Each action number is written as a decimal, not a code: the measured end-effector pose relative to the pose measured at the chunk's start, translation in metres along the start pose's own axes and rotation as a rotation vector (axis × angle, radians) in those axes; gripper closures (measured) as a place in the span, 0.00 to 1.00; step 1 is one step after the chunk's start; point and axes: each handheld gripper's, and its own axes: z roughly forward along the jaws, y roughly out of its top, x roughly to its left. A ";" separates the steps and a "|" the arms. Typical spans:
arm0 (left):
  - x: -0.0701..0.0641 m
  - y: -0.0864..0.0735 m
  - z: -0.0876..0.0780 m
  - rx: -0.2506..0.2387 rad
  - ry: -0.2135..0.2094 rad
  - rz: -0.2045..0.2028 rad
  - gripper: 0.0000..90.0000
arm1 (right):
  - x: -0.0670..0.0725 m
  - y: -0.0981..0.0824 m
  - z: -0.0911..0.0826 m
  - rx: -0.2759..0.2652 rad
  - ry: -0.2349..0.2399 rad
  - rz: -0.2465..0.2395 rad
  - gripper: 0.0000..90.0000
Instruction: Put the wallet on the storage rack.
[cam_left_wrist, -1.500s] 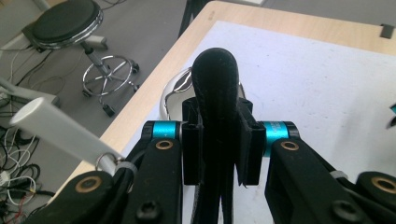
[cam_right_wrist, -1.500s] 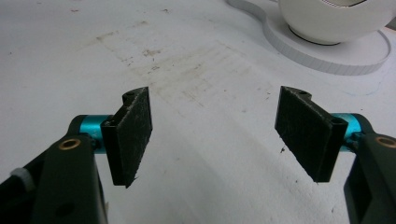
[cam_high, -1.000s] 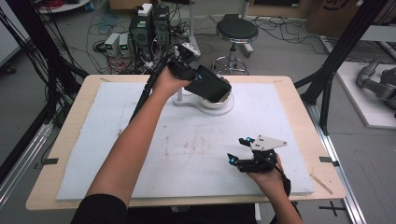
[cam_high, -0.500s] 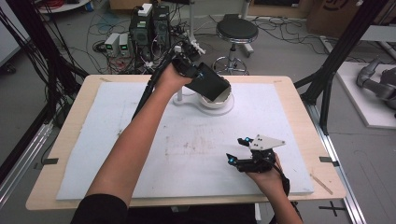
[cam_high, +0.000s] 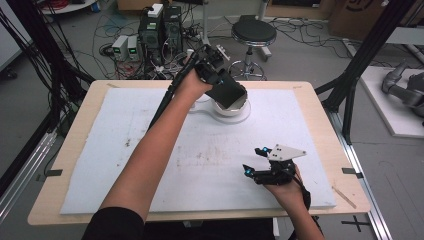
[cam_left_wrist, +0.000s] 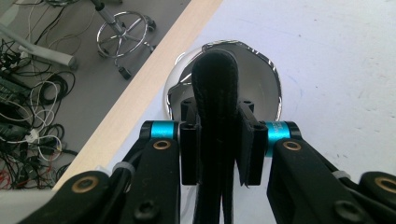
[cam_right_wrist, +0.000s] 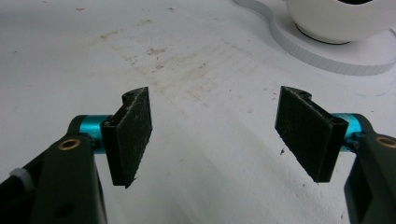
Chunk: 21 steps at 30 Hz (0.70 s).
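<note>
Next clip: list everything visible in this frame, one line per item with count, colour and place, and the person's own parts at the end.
Bowl: one, white outside, shiny inside, far middle of the mat, on a white base.
Base: one, white, flat, under the bowl.
Black flat item: one, black, clamped in the left gripper above the bowl; what it is cannot be told.
Mat: one, white, stained, covering the table.
Table: one, light wood.
Stool: one, black seat, on the floor beyond the table.
Electronics boxes: several, dark and pale, on the floor with cables.
Left gripper: black with blue, shut on the black flat item.
Right gripper: black with blue, open, fingers apart above the near mat.
</note>
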 end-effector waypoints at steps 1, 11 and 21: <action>-0.001 0.000 0.003 -0.002 0.019 0.005 0.80 | 0.000 0.000 0.000 0.000 0.001 -0.001 0.31; 0.009 -0.004 -0.009 -0.048 0.091 -0.004 0.56 | 0.000 -0.001 -0.001 -0.004 0.001 -0.001 0.31; 0.022 -0.010 -0.016 -0.065 0.173 0.000 0.59 | 0.002 0.001 0.002 0.000 0.010 -0.009 0.31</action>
